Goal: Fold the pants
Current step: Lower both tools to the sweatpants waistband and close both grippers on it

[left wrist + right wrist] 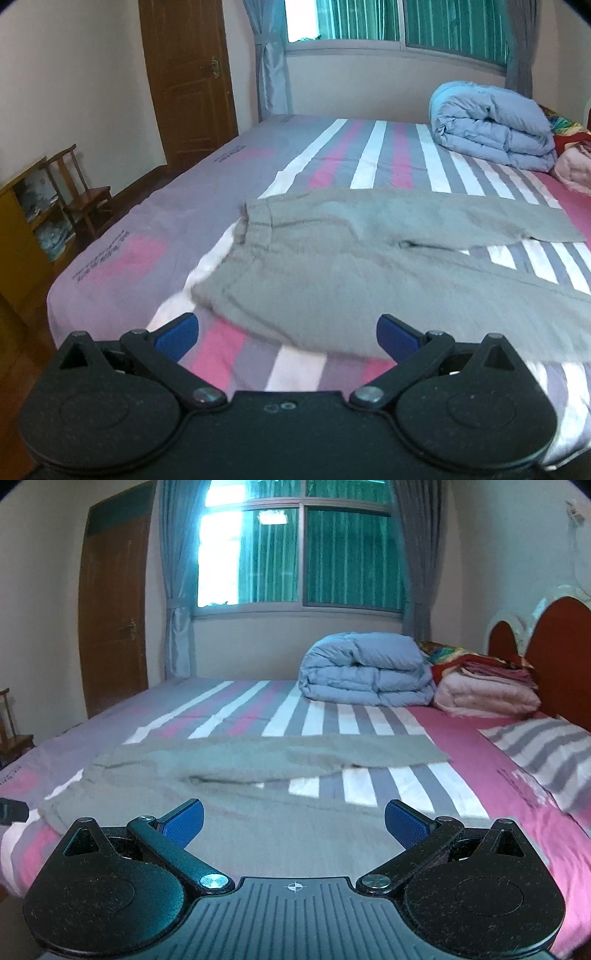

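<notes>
The grey pants lie spread flat on the striped bed, waistband toward the foot end at about nine o'clock, the two legs splayed apart toward three o'clock, none of the cloth folded yet. Both tools hover low over the near edge: the left hand-held gripper has its blue pads wide apart with nothing between them, near the waist corner, and the right hand-held gripper is just as wide and empty above the nearer leg. I'd judge this the reach before the first fold; next each needs to pinch the near leg's edge, at waist and further down, then carry it over the far leg. Dark print on the sheet's grey border is too blurred to read.
</notes>
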### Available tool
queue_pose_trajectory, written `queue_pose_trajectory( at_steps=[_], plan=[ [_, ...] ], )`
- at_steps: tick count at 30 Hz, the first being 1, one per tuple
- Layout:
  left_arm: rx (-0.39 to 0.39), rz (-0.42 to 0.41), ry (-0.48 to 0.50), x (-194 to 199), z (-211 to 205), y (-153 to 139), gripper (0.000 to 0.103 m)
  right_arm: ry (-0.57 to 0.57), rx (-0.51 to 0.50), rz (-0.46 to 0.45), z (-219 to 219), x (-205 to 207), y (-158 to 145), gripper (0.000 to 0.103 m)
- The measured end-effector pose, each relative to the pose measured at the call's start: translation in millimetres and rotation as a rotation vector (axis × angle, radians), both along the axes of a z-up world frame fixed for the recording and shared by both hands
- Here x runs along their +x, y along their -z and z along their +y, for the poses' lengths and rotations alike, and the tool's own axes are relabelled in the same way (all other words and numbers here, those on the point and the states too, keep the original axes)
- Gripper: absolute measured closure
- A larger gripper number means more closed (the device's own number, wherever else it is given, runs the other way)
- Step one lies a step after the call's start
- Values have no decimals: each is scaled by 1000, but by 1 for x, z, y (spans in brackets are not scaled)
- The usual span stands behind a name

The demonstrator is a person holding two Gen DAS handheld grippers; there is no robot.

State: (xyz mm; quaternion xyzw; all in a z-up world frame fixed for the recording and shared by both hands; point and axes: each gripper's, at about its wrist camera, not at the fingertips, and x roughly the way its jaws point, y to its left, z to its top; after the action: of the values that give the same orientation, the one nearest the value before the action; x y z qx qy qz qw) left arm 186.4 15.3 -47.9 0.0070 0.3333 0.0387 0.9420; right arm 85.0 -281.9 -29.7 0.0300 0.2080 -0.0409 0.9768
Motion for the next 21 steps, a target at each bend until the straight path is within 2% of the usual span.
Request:
queue_pose_trajectory(
  at_steps=[5,9,12,14,16,17,19,21],
  plan=[
    [90,7,20,55,-5,-7,6,-82,4,44,-6,62,-8,0],
    [103,39,74,105,0,-6,6,-153,8,38,-4,114,-12,0],
    [138,74,110,141,7,2,7,-234,-31,55,2,157,-10,0],
    [171,101,139,169,13,10,17,-298,-66,86,7,187,-5,0],
    [227,115,170,195,20,19,23,-367,-113,109,15,219,1,0],
    [245,124,179,210,26,24,33,-399,-139,120,19,235,5,0],
    [242,161,183,240,43,33,43,-458,-177,141,27,264,14,0],
    [227,190,171,270,62,42,46,-516,-189,164,35,294,25,0]
  ],
)
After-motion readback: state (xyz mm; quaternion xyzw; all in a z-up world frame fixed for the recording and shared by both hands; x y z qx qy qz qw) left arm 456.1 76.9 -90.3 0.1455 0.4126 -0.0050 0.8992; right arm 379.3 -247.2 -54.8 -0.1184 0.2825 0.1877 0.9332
